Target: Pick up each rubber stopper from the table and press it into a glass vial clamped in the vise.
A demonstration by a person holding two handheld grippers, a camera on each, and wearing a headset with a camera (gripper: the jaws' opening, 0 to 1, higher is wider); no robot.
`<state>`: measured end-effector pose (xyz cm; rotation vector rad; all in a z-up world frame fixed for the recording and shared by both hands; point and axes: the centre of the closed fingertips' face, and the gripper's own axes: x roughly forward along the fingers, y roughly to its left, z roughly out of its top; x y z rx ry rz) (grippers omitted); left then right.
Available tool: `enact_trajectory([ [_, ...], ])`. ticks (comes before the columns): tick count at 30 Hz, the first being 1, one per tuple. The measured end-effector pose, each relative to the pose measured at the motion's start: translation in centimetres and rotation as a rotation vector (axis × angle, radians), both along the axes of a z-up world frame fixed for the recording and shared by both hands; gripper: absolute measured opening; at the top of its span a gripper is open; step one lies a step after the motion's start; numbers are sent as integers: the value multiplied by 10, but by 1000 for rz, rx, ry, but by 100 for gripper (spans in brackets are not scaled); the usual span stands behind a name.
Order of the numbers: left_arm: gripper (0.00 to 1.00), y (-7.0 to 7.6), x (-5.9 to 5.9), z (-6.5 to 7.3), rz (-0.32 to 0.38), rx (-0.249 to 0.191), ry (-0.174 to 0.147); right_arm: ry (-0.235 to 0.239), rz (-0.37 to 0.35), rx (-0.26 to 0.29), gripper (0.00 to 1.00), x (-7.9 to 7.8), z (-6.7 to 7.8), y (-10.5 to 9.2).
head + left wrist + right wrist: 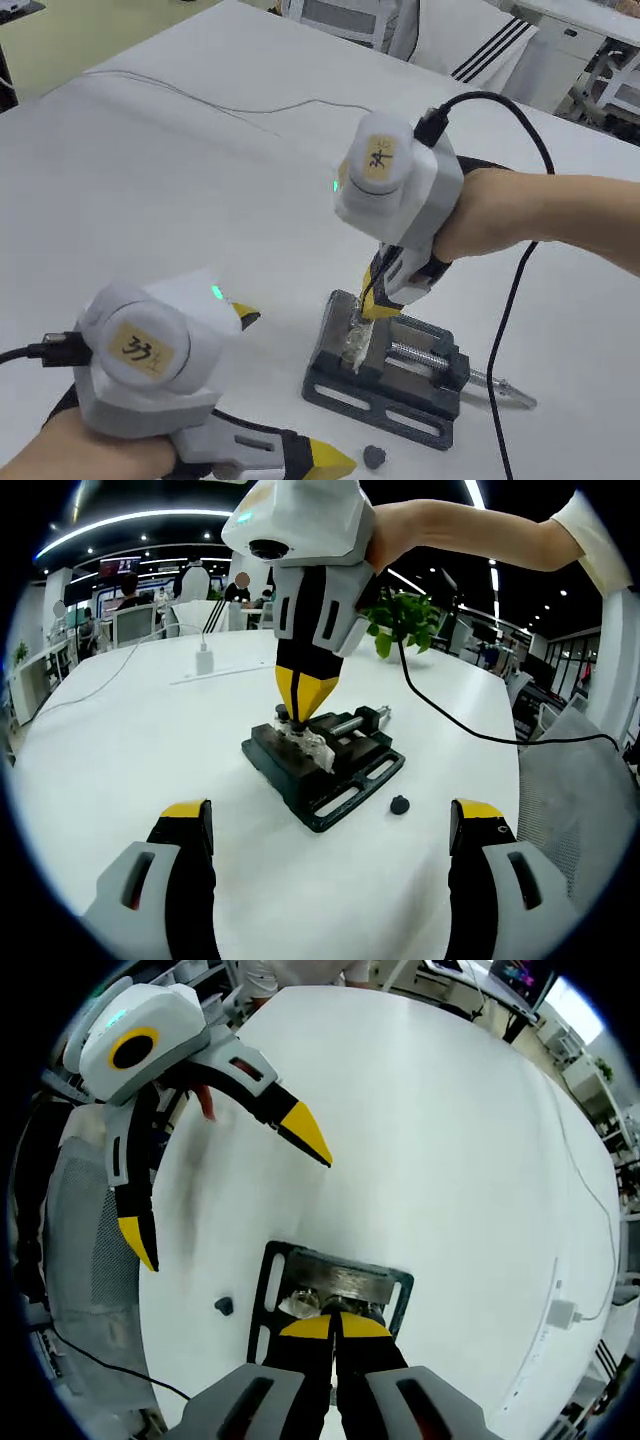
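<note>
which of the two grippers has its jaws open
The left gripper, held low near the vise: its yellow tips stand wide apart. The right gripper has its tips closed together, pointing down at the vise.

vial top hid by right tongs, grip contents unclear

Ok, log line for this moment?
right gripper: shut, tips at vial in vise | left gripper: open, empty | stopper: on table beside vise
</note>
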<state>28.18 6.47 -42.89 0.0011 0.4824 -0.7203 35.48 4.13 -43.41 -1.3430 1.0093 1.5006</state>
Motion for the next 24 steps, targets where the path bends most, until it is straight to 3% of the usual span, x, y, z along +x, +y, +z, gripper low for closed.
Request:
enact_trajectory([
  [5, 98, 3, -7, 9, -2, 24, -14, -15, 25, 44, 0, -1, 1, -2],
  [7, 98, 4, -9, 11, 3, 26, -15, -8, -17, 66, 0, 0, 2, -1],
  [14, 98, 1, -13, 16, -2, 42, -31, -26, 15, 130, 0, 0, 2, 0],
  [17, 98, 2, -12, 18, -1, 47, -38, -43, 70, 169, 0, -1, 2, 0],
  [24, 98, 5, -17, 19, 2, 57, -40, -55, 76, 189, 0, -1, 2, 1],
])
